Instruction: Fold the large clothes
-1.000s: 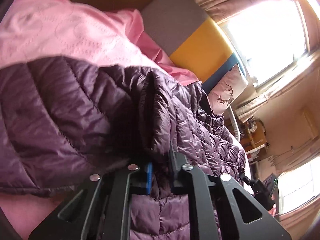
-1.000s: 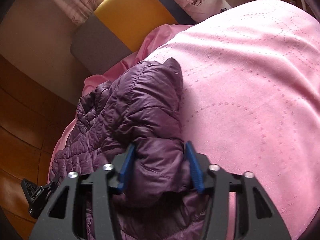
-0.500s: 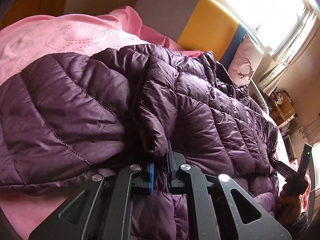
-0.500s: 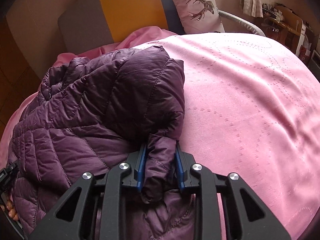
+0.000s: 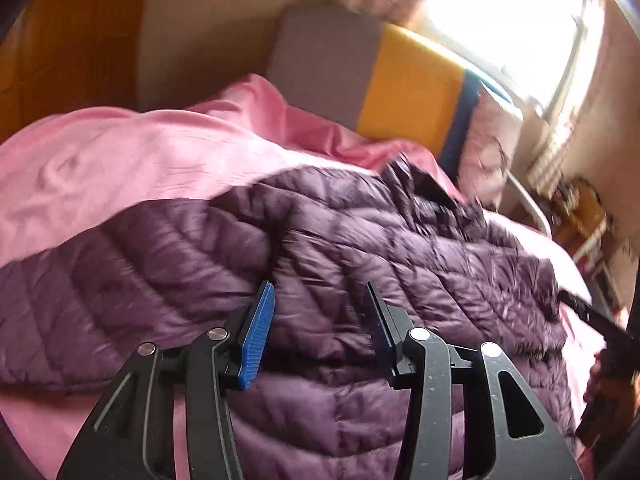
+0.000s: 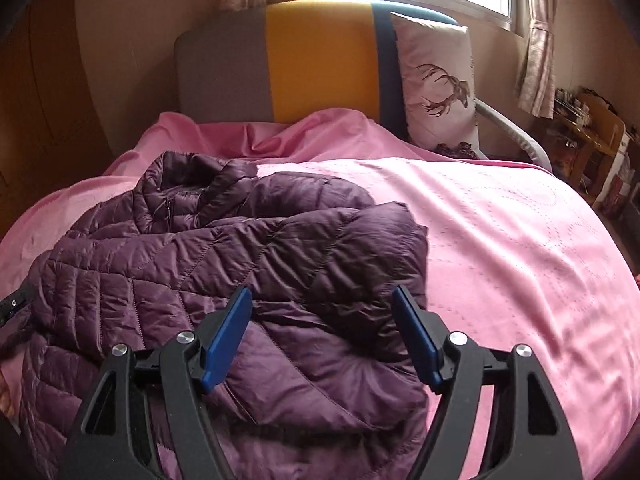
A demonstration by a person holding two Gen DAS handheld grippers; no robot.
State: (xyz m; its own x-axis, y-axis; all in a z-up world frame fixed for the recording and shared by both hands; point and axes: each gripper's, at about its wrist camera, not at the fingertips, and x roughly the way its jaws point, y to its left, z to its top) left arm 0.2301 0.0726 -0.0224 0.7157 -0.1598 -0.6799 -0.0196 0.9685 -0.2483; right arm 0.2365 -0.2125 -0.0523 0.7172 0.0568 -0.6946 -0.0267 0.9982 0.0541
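**Both grippers let go of the folded jacket**

Purple quilted jacket (image 6: 248,264) lies on the pink bedspread (image 6: 520,248), toward the 9 o'clock side of the bed in the right wrist view, collar end up near 11 o'clock by the headboard (image 6: 320,60). One side panel is now laid over the body, its outer edge running from 12 down to 4 o'clock.

Change since half a second ago: both tools were pinched on jacket fabric then, the left on a ridge of the front, the right on a bunched fold. Now neither holds anything.

- Left gripper (image 5: 320,320): jaws opening, moderately wide, pads clear of the cloth. Jacket lies below and beyond them; nothing is pinched. View is motion-blurred.
- Right gripper (image 6: 322,332): jaws opening, wide, blue pads standing apart above the folded panel, no fabric pressed between them.

Reading: the fold across looks set down and released, so this pass seems done. The jacket is still long and puffy; the panel may spring back. Likely next is a fresh grasp for another fold.

Deer-print pillow (image 6: 436,84) at 1 o'clock, untouched.
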